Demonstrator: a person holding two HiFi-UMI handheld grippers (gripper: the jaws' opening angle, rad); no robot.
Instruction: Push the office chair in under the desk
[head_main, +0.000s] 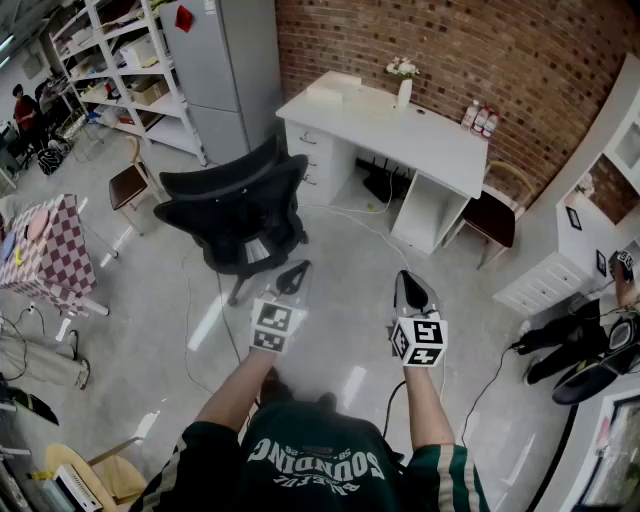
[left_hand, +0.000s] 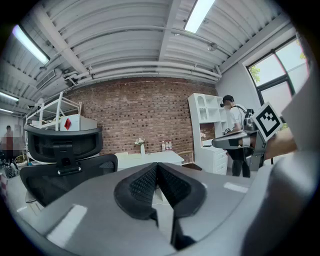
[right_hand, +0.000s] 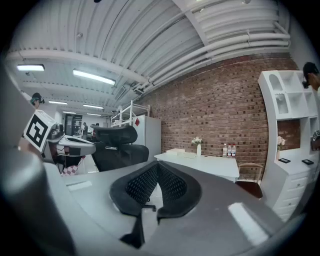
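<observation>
office chair (head_main: 240, 212): base mostly under seat | bottles (head_main: 480, 119): labels too small | chequered table (head_main: 58, 255): cut by left edge

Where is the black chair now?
Head view: the office chair stands left of centre, out from the white desk, just beyond the left gripper.

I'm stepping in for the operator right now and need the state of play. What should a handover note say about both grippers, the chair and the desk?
Left gripper: shut, empty, in the air, touching nothing.
Right gripper: the same.
Office chair: out on the floor ahead of the left gripper, backrest towards you, apart from the white desk.
Desk: against the brick wall. The space under it is free, apart from what look like cables at the back.
Done: nothing; the chair is untouched.
Left: reach the backrest, steer the chair right towards that space and push it in.
</observation>
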